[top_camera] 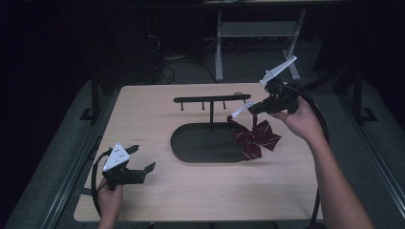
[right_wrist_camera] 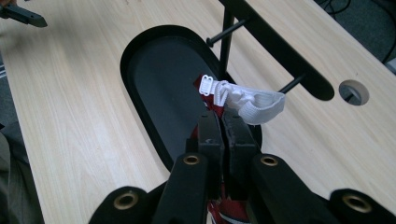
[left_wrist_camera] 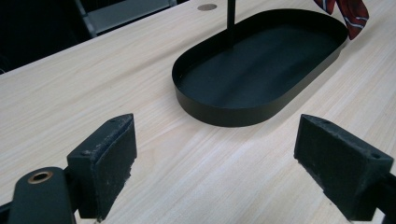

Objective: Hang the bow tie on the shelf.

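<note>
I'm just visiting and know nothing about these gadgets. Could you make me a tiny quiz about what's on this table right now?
1. True or false: the left gripper holds the bow tie.
2. What is the right gripper clamped on?
A. the tray
B. the bow tie's white strap
C. the rack
3. Fill in: the bow tie hangs over the tray's ____ end, seen from above.

Key: 1 false; 2 B; 3 right.
</note>
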The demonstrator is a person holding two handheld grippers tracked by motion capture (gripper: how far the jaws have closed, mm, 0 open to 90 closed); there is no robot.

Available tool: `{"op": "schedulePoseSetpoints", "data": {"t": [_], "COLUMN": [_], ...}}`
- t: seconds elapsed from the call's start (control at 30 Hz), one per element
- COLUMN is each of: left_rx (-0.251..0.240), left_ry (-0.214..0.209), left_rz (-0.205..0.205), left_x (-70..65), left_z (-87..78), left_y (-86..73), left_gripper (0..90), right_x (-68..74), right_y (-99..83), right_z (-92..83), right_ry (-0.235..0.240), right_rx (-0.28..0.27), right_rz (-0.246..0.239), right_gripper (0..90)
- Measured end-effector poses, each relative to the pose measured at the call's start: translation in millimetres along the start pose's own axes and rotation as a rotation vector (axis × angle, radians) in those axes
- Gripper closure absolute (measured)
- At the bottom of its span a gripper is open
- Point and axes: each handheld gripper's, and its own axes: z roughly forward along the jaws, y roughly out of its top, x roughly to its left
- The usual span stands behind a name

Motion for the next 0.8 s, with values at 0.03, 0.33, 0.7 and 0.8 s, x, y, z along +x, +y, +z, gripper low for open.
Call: {"op": "schedulePoseSetpoints", "data": {"t": [0.03,0.33,0.7,0.8], "left_rx": [-0.001,0.01,0.003,0.006], "left_ry": [0.0,-0.004,-0.005,-0.006], "left_rz": [0.0,0.003,0.001,-0.001], "left_x": [0.0,-0.8,-1.5,-1.3], "left_z": [0.0,0.5,0.8,1.6], "left_y": [0.0,0.5,0.7,0.9], "left_gripper": [12.9,13.0,12.9,13.0], "right_x": [0.7,-20.7,-47.9,-51.1], "right_y": [1.0,9.1,-5.5,-9.5], "right_z": [-0.5,4.6,30.4,34.9], "right_ry": [-0.003,-0.042,-0.041,-0.045], "right_rx": [0.001,0.019,0.046,0.049], "right_rz": [0.002,0.061,0.166,0.173], "right_gripper": [87.5,87.5,86.9,86.8]}}
